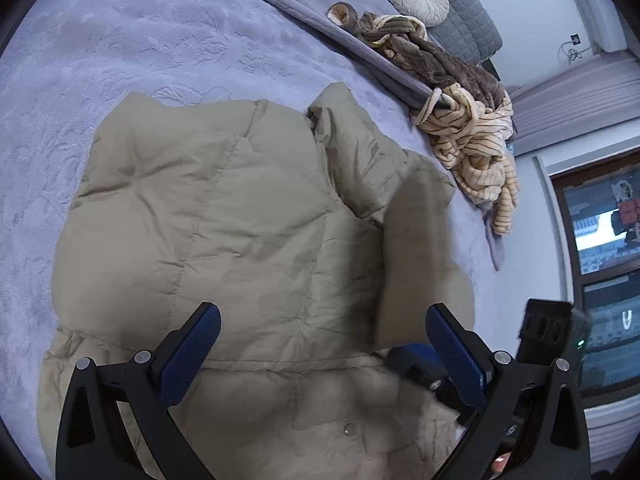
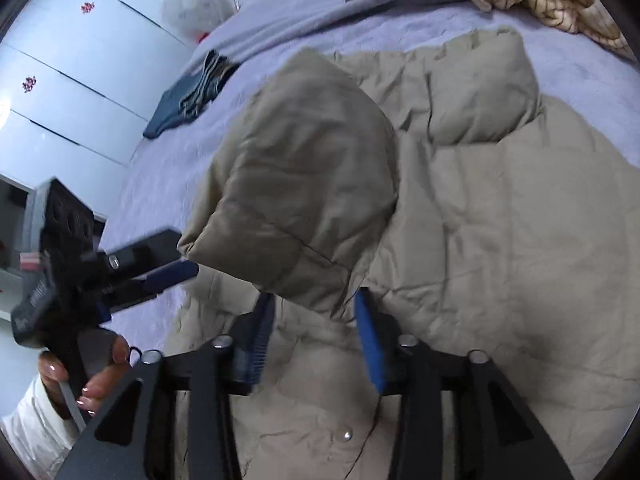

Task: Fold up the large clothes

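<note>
1. Coat (image 1: 224,208): a big, puffy tan coat lies spread out on the purple bed cover (image 1: 100,92), right under both sets of fingers.
2. The left gripper (image 1: 322,344) has its two blue fingers wide apart. Nothing is between them. The coat is just below and ahead of the tips.
3. The right gripper (image 2: 316,332) has its fingers partly apart. A puffy sleeve (image 2: 296,184) of the coat hangs in the air just ahead of the tips. Its lower end dips down near the gap between the fingers. The pads do not seem to press on it, but the picture is blurry there.
4. Seen from the right fingers, the left gripper is off to the left side, held by a hand (image 2: 96,376) in a white sleeve.
5. A snap button (image 2: 347,435) sits on the coat close to the base of the right fingers.
6. Far ahead of the left fingers, a striped blanket (image 1: 476,148) is bunched up at the bed edge.
7. Folded jeans (image 2: 188,96) lie far ahead and left of the right fingers.
</note>
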